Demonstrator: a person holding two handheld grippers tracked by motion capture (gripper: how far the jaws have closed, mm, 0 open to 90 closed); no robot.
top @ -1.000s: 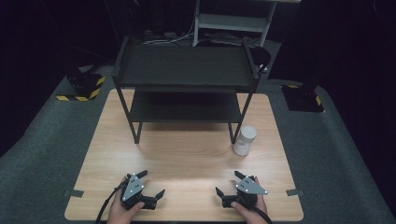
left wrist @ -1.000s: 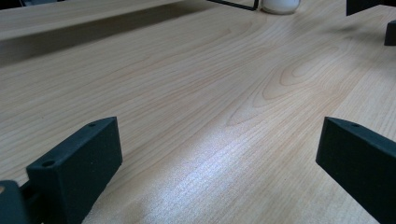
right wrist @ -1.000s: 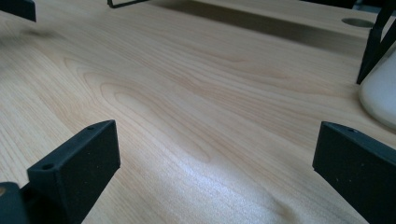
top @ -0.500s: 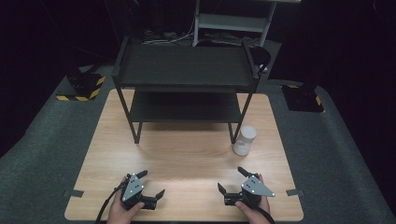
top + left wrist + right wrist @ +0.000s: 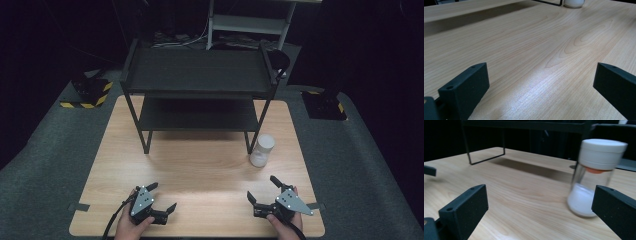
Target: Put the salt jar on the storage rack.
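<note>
With both grippers wide and empty, swing your right gripper [image 5: 266, 191] squarely onto the jar [image 5: 262, 150] below its lid [image 5: 602, 150], keeping your left gripper [image 5: 161, 198] parked.

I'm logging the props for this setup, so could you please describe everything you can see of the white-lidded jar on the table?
The jar is a small clear cylinder, glass or plastic by its look, capped with a wide white lid. White powder or grains fill roughly its lower half, and something orange shows just under the lid. It stands upright on the wooden table, on the person's right side, just beside the black shelf rack's front right leg. Nothing grips it: the right claw is open and points toward it from short of it.
</note>
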